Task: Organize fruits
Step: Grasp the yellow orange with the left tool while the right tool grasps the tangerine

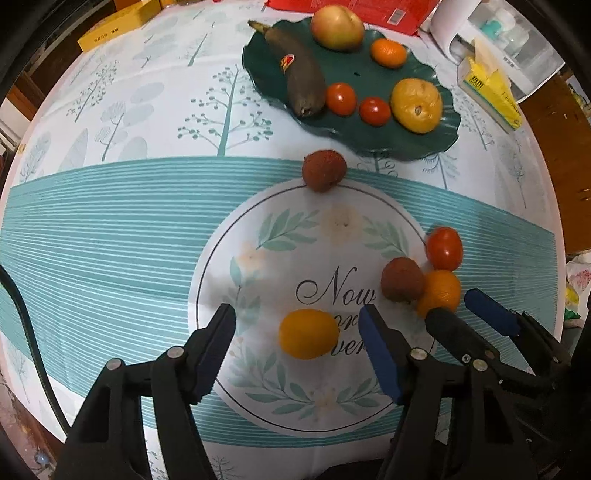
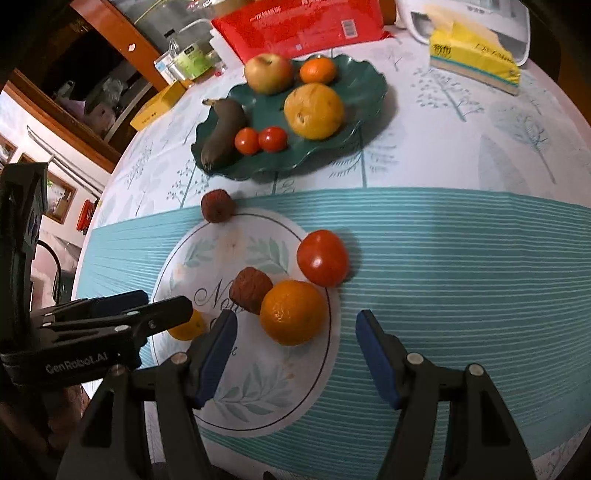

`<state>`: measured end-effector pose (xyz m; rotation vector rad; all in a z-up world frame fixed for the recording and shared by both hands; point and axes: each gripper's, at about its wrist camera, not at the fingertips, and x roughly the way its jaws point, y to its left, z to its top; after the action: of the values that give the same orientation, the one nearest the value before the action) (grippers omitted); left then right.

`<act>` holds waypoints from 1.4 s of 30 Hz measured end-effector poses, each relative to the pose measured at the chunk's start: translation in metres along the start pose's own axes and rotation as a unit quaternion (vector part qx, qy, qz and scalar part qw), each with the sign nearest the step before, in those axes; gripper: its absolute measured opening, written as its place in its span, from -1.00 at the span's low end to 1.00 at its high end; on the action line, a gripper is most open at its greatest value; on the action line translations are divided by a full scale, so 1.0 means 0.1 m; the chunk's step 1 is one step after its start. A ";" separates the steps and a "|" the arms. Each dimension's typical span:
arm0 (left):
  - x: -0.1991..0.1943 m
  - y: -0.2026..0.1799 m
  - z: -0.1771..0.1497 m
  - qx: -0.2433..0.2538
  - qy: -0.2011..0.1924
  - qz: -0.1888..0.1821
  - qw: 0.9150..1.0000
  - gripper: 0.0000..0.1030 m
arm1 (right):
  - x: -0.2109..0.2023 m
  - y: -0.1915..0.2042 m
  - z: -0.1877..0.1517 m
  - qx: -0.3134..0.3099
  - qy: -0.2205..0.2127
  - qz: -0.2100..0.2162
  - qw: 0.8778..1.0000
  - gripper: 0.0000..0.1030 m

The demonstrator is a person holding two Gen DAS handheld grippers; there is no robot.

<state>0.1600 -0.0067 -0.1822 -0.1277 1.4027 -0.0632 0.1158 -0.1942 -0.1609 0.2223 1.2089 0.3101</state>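
A dark green leaf-shaped plate [image 1: 436, 144] [image 2: 369, 88] holds an apple, a dark banana, a mandarin, two small tomatoes and a large yellow orange. On the tablecloth lie a yellow fruit [image 1: 308, 334] [image 2: 186, 326], two lychees [image 1: 324, 170] [image 1: 402, 279], a tomato [image 1: 444, 248] [image 2: 322, 257] and a mandarin [image 1: 439, 291] [image 2: 293, 312]. My left gripper [image 1: 297, 323] is open around the yellow fruit, apart from it. My right gripper [image 2: 295, 328] is open, with the mandarin between its fingertips; it also shows in the left wrist view [image 1: 465, 310].
A yellow tissue pack [image 1: 491, 92] [image 2: 476, 59], a white appliance [image 2: 461, 18], a red package [image 2: 299, 26] and a yellow box [image 1: 114, 27] stand at the back. A bottle [image 2: 184, 55] stands beyond the table's far left edge.
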 end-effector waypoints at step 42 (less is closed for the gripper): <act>-0.47 -0.04 0.08 0.043 -0.039 -0.001 0.998 -0.31 | -0.20 0.08 0.00 0.004 -0.024 -0.025 0.999 -0.25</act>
<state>0.1601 -0.0042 -0.1341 -0.0598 1.3198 -0.1197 0.1086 -0.1943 -0.1404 0.2048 1.1673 0.2545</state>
